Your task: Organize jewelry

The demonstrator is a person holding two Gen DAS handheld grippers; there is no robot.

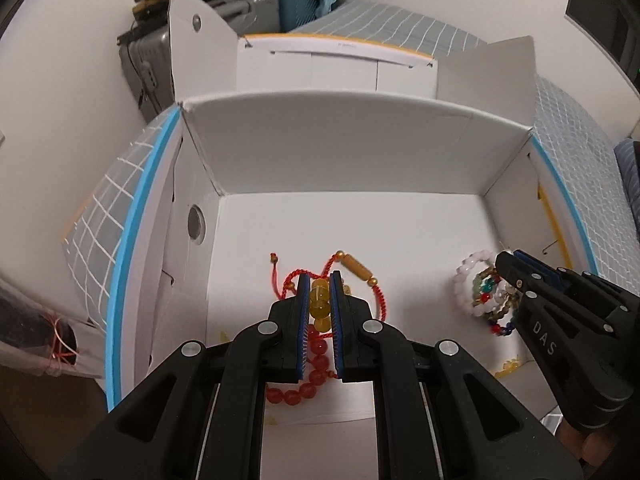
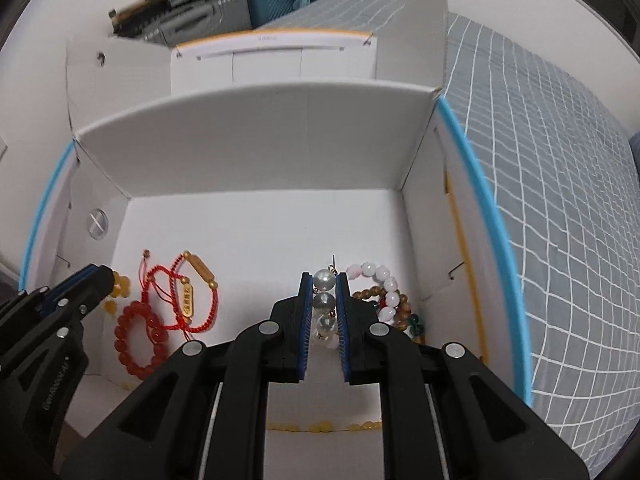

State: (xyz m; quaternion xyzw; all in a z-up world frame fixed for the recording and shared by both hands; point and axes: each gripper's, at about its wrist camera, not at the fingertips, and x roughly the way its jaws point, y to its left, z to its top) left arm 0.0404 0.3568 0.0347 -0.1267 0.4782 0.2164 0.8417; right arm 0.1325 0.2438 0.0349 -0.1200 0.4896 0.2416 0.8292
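left gripper (image 1: 320, 280) and right gripper (image 2: 324, 280), both angled steeply down into the open white box (image 1: 360, 148), which serves as the landmark here. the left jaws are nearly closed on a strand of yellow beads (image 1: 319, 300); the right jaws are likewise narrow, clamped on a strand of grey pearl-like beads (image 2: 324, 302). on the box floor toward its left wall lie a red bead bracelet (image 2: 136, 340) and red cord bracelets (image 2: 180, 296) carrying gold charms; toward its right wall sits a heap of white-and-pink beads (image 2: 380, 280) mixed with brown and green strands (image 2: 402, 312). a row of small yellow beads (image 2: 320, 426) shows along the near edge of the box floor. the box rests on a grey checked cover (image 2: 560, 220).

judged step: setting each held strand down inside the box, yellow with the left group, pearl with the right heap.

to do it well: lower each strand until its hanging end rests on the box floor before the jaws part, so the beads settle rather than drop and roll. place the yellow strand just beside, not across, the red cords, since loose cord snags easily. keep the two grippers well apart over the box centre. how much of either strand hangs beneath the pads cannot be told.
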